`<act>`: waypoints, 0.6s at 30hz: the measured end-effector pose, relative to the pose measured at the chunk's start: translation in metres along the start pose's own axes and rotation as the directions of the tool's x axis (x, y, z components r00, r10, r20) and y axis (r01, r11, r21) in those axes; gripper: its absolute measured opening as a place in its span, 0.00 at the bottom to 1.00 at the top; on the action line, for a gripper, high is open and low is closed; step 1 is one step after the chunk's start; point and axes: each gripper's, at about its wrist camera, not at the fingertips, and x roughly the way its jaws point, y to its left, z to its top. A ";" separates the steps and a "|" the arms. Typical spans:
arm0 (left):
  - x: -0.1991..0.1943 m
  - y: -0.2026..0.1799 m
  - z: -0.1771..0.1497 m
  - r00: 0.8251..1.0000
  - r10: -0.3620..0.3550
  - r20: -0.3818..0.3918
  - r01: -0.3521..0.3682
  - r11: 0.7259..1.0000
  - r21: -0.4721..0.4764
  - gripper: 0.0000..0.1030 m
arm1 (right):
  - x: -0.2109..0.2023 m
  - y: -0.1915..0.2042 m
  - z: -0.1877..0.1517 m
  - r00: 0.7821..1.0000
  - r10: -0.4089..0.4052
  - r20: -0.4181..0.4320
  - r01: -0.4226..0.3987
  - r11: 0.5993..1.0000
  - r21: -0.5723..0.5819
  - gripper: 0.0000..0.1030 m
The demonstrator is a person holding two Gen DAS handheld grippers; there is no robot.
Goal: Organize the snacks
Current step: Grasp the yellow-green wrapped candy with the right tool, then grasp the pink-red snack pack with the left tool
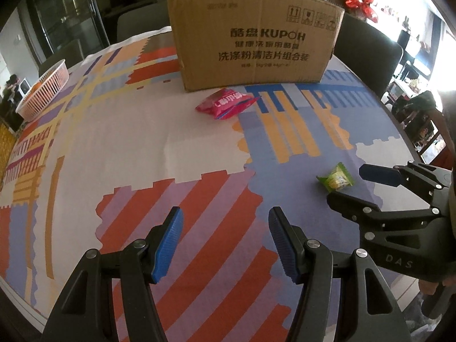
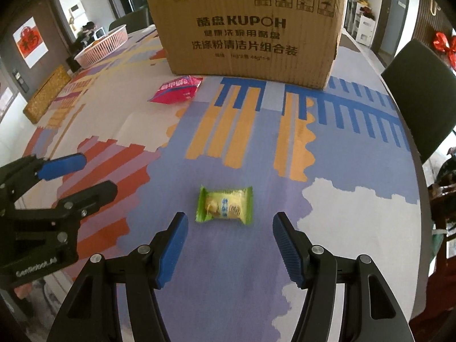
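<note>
A small green snack packet point(image 2: 225, 205) lies flat on the patterned tablecloth just ahead of my right gripper point(image 2: 230, 221), which is open and empty; the packet also shows in the left wrist view point(image 1: 336, 177). A pink snack bag point(image 1: 226, 103) lies farther off, close to the front of a cardboard box point(image 1: 253, 48); both also show in the right wrist view, the bag point(image 2: 177, 89) left of the box point(image 2: 250, 28). My left gripper point(image 1: 225, 216) is open and empty over the red-striped cloth. Each gripper shows in the other's view, the right one point(image 1: 346, 185) and the left one point(image 2: 94, 175).
A pink slatted basket point(image 1: 42, 91) with something orange inside stands at the table's far left edge, also in the right wrist view point(image 2: 102, 45). Dark chairs point(image 2: 421, 97) stand around the round table. A woven mat point(image 2: 47, 95) lies at the left edge.
</note>
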 end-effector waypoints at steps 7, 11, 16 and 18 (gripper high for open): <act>0.009 0.005 0.001 1.000 0.004 -0.017 -0.004 1.000 -0.015 0.59 | 0.013 0.004 0.007 1.000 -0.009 -0.011 0.009 1.000 -0.020 0.60; 0.012 0.006 0.003 1.000 0.003 -0.020 -0.003 1.000 -0.020 0.59 | 0.014 0.007 0.009 0.999 -0.034 -0.002 0.034 0.999 -0.042 0.47; 0.014 0.007 0.005 1.000 -0.003 -0.013 0.002 1.000 -0.022 0.59 | 0.014 0.011 0.009 0.999 -0.042 0.010 0.043 0.996 -0.073 0.33; 0.014 0.007 0.007 1.000 -0.003 -0.007 0.003 1.000 -0.021 0.59 | 0.014 0.011 0.010 0.999 -0.034 0.011 0.035 0.997 -0.071 0.30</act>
